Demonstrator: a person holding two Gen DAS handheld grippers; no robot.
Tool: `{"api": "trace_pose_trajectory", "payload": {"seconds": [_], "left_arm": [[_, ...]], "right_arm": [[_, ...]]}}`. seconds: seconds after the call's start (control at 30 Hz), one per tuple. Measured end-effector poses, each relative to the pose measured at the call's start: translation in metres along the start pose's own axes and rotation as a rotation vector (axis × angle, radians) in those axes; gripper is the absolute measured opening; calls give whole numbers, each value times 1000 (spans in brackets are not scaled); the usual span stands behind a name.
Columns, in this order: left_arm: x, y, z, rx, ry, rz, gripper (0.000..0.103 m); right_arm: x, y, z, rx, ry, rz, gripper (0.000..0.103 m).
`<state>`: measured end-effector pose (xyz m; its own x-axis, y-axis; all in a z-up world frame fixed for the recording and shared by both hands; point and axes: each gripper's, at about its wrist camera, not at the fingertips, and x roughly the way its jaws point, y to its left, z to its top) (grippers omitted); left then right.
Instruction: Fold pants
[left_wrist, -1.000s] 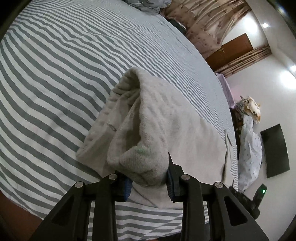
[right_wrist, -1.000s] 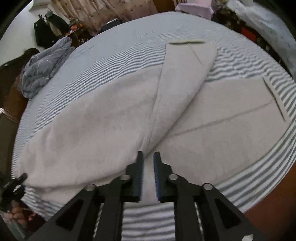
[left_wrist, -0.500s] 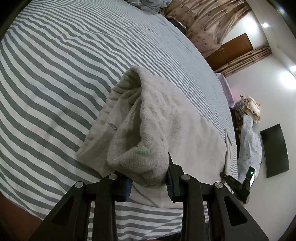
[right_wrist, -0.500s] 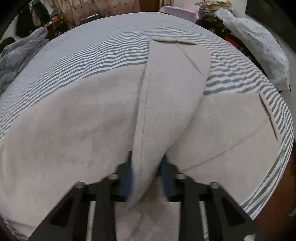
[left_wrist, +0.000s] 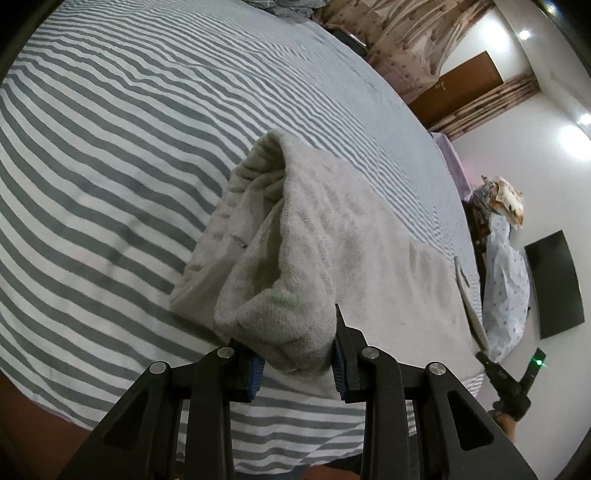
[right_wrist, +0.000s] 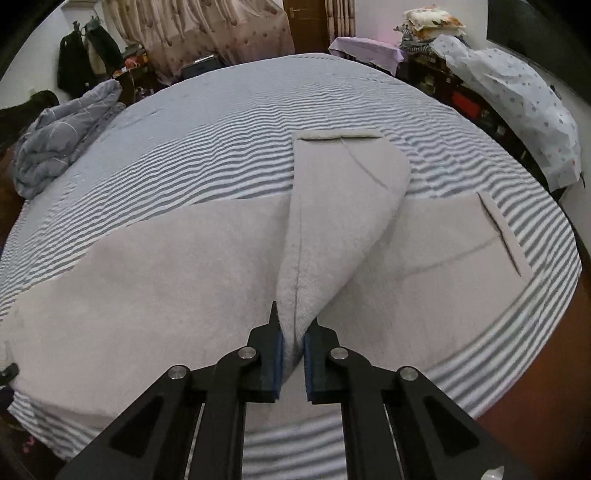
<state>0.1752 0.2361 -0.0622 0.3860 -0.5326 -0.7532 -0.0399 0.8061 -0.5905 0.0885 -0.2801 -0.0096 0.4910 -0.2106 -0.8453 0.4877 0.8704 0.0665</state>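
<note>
Fingers of left gripper (left_wrist: 297, 363) and right gripper (right_wrist: 293, 352) pinch pants (right_wrist: 184, 266) (low over bed (right_wrist: 258, 110)).

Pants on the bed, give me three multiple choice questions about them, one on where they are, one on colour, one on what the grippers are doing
1. Where do the pants lie?
A. on the striped bedsheet
B. on a wooden floor
C. on a chair

2. What colour are the pants?
A. dark blue
B. light beige-grey
C. red

3. What is the state of the right gripper?
A. open and clear of the cloth
B. closed on a fold of the pants
C. holding the crumpled blanket

Answers:
1 A, the grey and white stripes show all around the cloth.
2 B, the fabric is pale beige-grey in both views.
3 B, a raised ridge of cloth runs in between its blue pads; the left gripper likewise grips a bunched end.
</note>
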Motion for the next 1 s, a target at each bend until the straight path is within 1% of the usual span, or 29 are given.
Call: {"api": "trace_pose_trajectory", "payload": {"seconds": [0.13,0.33,0.43,0.5,0.53,0.6,0.63,0.77,0.8,0.87,1.0], "left_arm": [[-2,4,-6,19,13,10,31],[2,-3,-11,78,13,68,31],[2,-4,-12,92,8,80,31],[1,-3,-12,79,5,79,33],[0,-4,-12,71,4,79,34],[-1,-5,-12,58,6,83,34],[-2,-6,-12,52,8,87,35],[-10,-10,-15,62,-2,121,39],[-12,-11,-16,60,-2,124,40],[-16,-8,-17,41,2,144,42],[-25,2,-21,9,-10,159,47]], "right_arm": [[3,-3,-19,-10,37,0,7],[39,-10,-42,9,116,-8,7],[50,-13,-47,7,127,-13,12],[50,-12,-47,-1,120,-24,20],[50,-13,-46,-4,118,-23,22],[48,-18,-45,12,126,-1,29],[46,-22,-43,27,127,23,31],[33,-40,-38,54,109,65,40],[30,-42,-37,52,104,71,42],[23,-47,-33,45,90,78,43],[10,-55,-24,13,73,89,44]]}}
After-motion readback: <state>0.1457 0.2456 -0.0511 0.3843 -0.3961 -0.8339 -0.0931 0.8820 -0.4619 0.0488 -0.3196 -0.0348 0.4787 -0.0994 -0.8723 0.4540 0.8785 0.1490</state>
